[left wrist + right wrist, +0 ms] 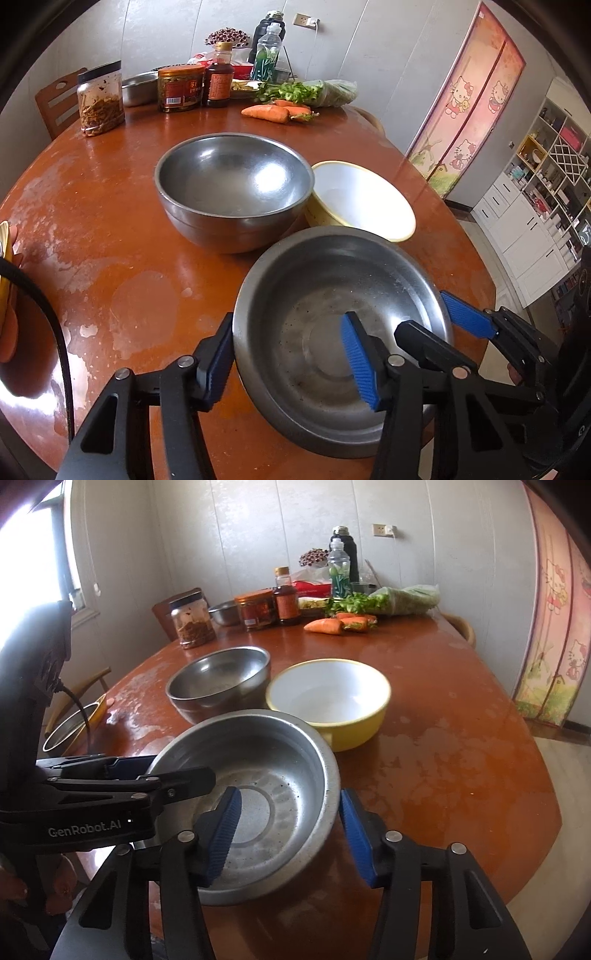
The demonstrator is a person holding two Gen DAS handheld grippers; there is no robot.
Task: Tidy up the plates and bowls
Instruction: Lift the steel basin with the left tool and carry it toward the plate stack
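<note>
A shallow steel basin (317,295) (258,753) sits at the near edge of the round brown table (110,221). My left gripper (288,317) clamps its left rim, one pad outside the wall and one inside. My right gripper (290,792) grips the opposite rim the same way, and it also shows in the left wrist view as the right gripper (421,310). Behind the basin stand a deep steel bowl (232,192) (218,679) and a yellow bowl (362,199) (328,698) with a white inside, touching each other.
At the table's far end are jars (99,99), sauce bottles (218,81), carrots (269,112), bagged greens (314,92) and a steel dish (138,88). Chairs stand around the table. A small steel bowl (70,727) sits beyond the left edge. A cupboard (535,206) is on the right.
</note>
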